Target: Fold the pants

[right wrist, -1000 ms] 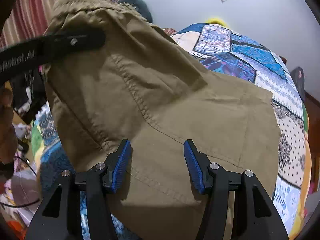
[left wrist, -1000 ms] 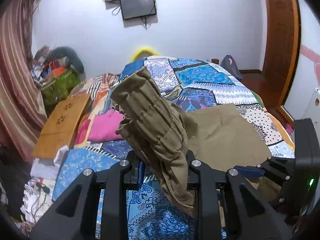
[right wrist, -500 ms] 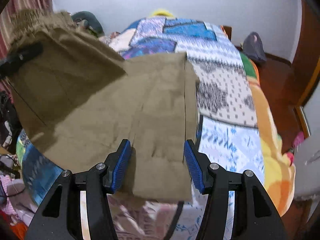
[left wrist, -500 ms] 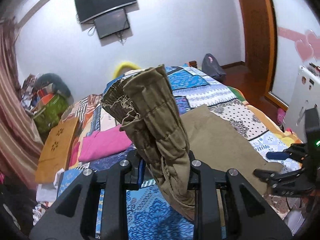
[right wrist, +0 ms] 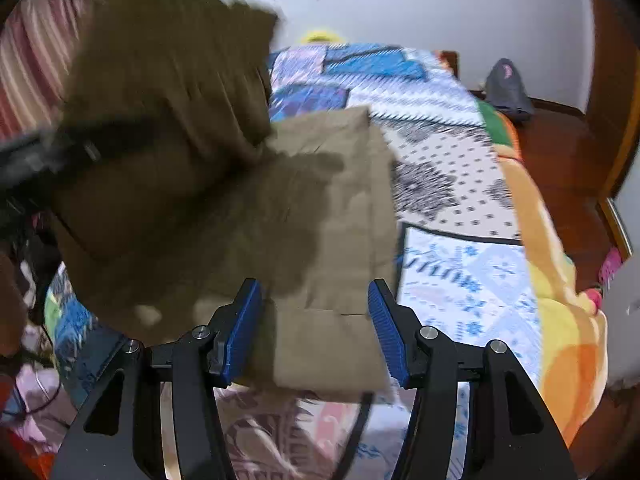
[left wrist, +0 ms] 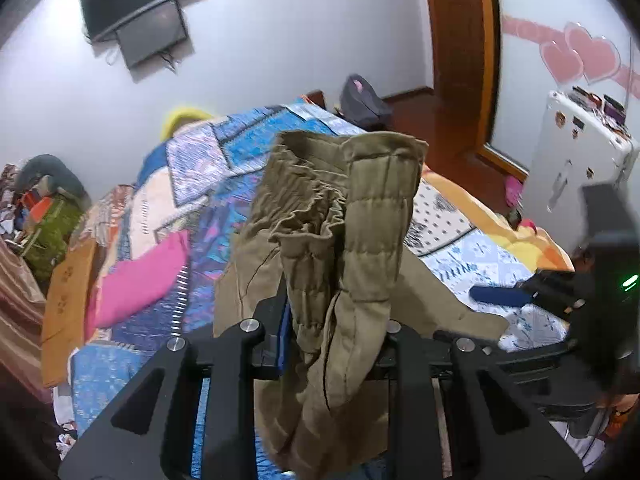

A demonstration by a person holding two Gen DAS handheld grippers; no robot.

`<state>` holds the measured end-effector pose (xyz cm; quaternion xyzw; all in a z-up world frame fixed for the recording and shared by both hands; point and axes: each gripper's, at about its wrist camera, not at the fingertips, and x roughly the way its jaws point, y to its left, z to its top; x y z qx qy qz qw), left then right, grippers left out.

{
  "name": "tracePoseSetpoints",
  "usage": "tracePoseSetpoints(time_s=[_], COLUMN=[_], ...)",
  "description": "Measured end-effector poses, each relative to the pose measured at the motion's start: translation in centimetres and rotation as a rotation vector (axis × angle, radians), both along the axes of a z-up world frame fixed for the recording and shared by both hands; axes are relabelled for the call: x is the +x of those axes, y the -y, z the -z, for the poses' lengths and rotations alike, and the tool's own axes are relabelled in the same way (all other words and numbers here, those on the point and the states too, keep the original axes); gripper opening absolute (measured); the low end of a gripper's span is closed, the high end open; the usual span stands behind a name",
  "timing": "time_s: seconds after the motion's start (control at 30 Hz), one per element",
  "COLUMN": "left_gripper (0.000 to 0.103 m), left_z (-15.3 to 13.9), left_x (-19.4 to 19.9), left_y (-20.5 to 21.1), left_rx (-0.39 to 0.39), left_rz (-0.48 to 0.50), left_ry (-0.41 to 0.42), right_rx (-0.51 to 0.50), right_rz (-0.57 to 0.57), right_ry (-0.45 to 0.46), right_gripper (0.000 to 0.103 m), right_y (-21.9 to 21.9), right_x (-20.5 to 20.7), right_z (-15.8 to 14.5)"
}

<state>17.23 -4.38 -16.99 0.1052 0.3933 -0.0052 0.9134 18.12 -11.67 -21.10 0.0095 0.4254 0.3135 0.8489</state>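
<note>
The pants (left wrist: 340, 248) lie on the bed (left wrist: 472, 248), with their waist end lifted up in the left gripper (left wrist: 334, 334) — the legs spread flat toward the bed's near edge. The right gripper (right wrist: 316, 328) sits over that flat end, fingers apart. A folded cloth (left wrist: 136, 276) lies left of the pants — a TV (left wrist: 140, 12) hangs behind the bed.

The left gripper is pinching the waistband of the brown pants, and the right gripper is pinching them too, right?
Not quite. The left gripper does pinch the pants by the waistband, but the right gripper is open, its blue pads apart and holding nothing. The right wrist view shows this.
</note>
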Motion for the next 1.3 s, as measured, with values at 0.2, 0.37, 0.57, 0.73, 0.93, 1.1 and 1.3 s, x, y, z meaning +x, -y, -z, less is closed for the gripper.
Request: tracePoseSetpoints(time_s=[0.2,0.37,0.57,0.73,0.93,1.1,1.3], left_gripper=[0.024,0.032,0.079,0.082,0.082,0.081,0.082], left_z=[2.1,3.5,3.4,1.1,0.8,1.8,4.4], left_x=[1.2,1.7,0.7,-1.5,-1.5,-1.3,-2.1], left_y=[2.7,3.2,3.3,3.4,-0.7,-5.3,-7.2], left_rx=[0.012,-0.055,-0.159,-0.175,-0.134,-0.145,-0.152], left_rz=[0.044,0.064,0.106,0.166,0.061,-0.069,-0.111], left_ry=[-0.069,-0.161,-0.209,-0.154,-0.126,-0.134,-0.199], right_rx=[0.024,0.024,0.028,0.037,0.071,0.070,0.023], right_rz=[0.072,0.113,0.131,0.139,0.094,0.017,-0.046], right_ry=[0.005,0.010,0.038,0.075,0.104,0.109,0.055], right_gripper=[0.052,0.052,0.052,0.052,0.052,0.052,0.052], right_y=[3.3,5.0,5.9,6.3,4.6,1.3,-1.3], right_x=[0.3,0.3,0.1,0.2,-0.1,-0.1,0.3], right_z=[-0.9,-1.2,-2.0,-3.3,-4.6,-4.3,-1.3])
